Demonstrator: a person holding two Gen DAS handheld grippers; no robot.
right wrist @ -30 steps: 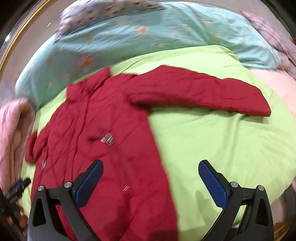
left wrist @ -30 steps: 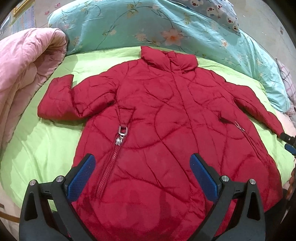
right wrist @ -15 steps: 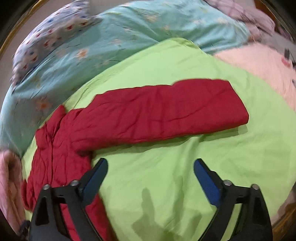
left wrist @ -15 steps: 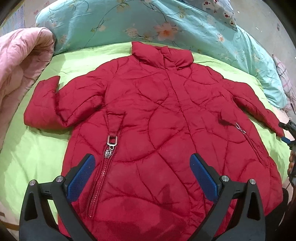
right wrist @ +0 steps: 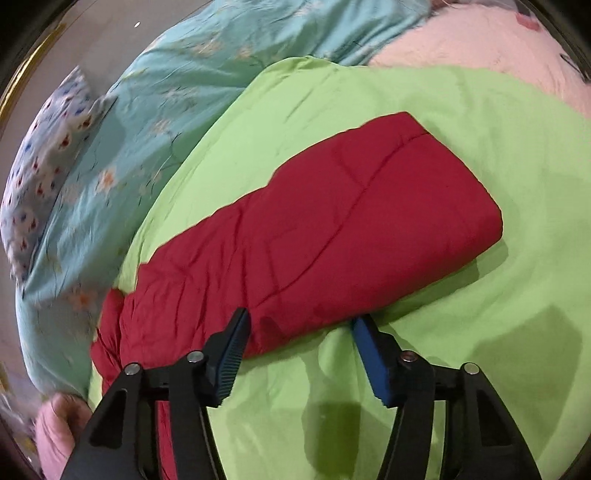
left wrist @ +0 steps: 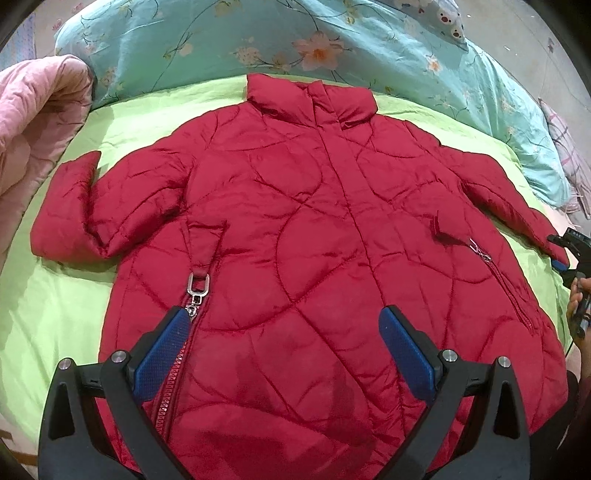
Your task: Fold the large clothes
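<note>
A red quilted jacket (left wrist: 314, 229) lies front up and spread flat on a green sheet (left wrist: 55, 302), collar toward the far pillows. Its left sleeve (left wrist: 96, 206) is bent; a silver zipper pull (left wrist: 197, 288) sits on its left pocket. My left gripper (left wrist: 284, 343) is open above the jacket's lower hem. In the right wrist view, the jacket's right sleeve (right wrist: 332, 232) lies stretched across the sheet (right wrist: 480, 350). My right gripper (right wrist: 299, 332) is open, with its jaws at the sleeve's near edge, and it shows at the right edge of the left wrist view (left wrist: 570, 251).
A teal floral duvet (left wrist: 258, 40) and a patterned pillow (left wrist: 439, 14) lie beyond the collar. A pink quilt (left wrist: 33, 125) is bunched at the left. Pink bedding (right wrist: 480, 48) lies beyond the sleeve in the right wrist view.
My right gripper has swung toward the right sleeve and come close to its near edge, and its jaws have narrowed. My left gripper has drifted slightly, staying open over the hem.
</note>
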